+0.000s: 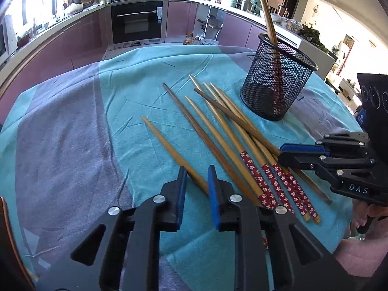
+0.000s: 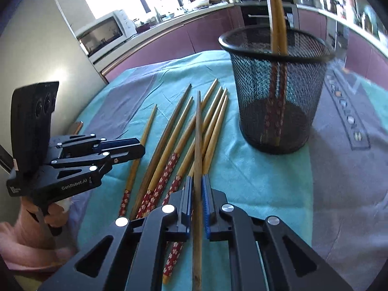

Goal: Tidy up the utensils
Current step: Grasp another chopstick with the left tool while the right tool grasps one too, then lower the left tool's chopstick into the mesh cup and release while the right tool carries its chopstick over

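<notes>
Several chopsticks (image 1: 225,126) lie in a loose pile on the teal cloth (image 1: 135,89), some with red flowered handles (image 1: 269,189). A black mesh cup (image 1: 278,77) stands behind them with two chopsticks (image 1: 266,17) upright in it. My left gripper (image 1: 196,181) is open over the handle end of a light chopstick (image 1: 167,143) at the pile's left. My right gripper (image 2: 197,191) is shut on a dark brown chopstick (image 2: 198,145) that lies across the pile (image 2: 174,133), pointing toward the mesh cup (image 2: 276,92). The right gripper also shows at the right of the left wrist view (image 1: 291,155).
The round table carries a teal and grey-purple cloth (image 2: 339,169). Kitchen counters, an oven (image 1: 137,21) and a microwave (image 2: 104,34) stand behind the table. The left gripper (image 2: 135,148) shows at the left of the right wrist view.
</notes>
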Available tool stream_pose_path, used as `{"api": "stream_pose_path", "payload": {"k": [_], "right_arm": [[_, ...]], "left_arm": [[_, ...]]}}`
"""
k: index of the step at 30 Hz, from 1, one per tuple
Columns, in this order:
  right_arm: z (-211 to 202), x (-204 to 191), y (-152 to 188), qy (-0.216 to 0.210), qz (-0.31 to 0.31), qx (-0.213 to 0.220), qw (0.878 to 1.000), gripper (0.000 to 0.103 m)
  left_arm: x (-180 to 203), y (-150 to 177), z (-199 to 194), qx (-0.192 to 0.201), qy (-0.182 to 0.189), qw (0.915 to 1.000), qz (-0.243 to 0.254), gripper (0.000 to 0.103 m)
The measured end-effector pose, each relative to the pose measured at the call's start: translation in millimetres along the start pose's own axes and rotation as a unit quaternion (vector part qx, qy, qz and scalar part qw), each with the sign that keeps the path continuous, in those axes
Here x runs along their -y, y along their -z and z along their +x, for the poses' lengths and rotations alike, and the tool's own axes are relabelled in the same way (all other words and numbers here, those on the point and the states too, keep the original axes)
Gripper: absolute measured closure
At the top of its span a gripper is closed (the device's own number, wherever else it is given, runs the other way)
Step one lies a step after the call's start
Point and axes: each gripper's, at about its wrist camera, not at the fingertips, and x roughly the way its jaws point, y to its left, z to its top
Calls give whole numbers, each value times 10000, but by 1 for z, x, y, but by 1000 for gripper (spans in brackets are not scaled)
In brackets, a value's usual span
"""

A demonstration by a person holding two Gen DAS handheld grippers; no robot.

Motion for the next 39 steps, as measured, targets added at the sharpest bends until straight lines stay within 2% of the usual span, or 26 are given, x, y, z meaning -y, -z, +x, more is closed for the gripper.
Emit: {"api": "stream_pose_path", "payload": {"k": [13,20,28,34,39], "right_arm": [[27,-5,-35,319,-454,-47,9984,93],[24,4,-33,110,-211,28,9997,97],[-9,9,-26,-256,-137,462,9985,97],[-50,10,-26,-432,-187,983,9940,97],[-78,13,-27,-468,-157,1370,9893,97]], "left_arm": [[-7,-12,11,-92,-68,9999,-4,82],[-9,-11,11,-27,-48,9996,-284,95],[0,-8,-9,218,-16,9995,-238,96],[13,-18,-46,629,356,9973,-83,96],[22,-29,-78,1008,730,9922,-11,96]]}}
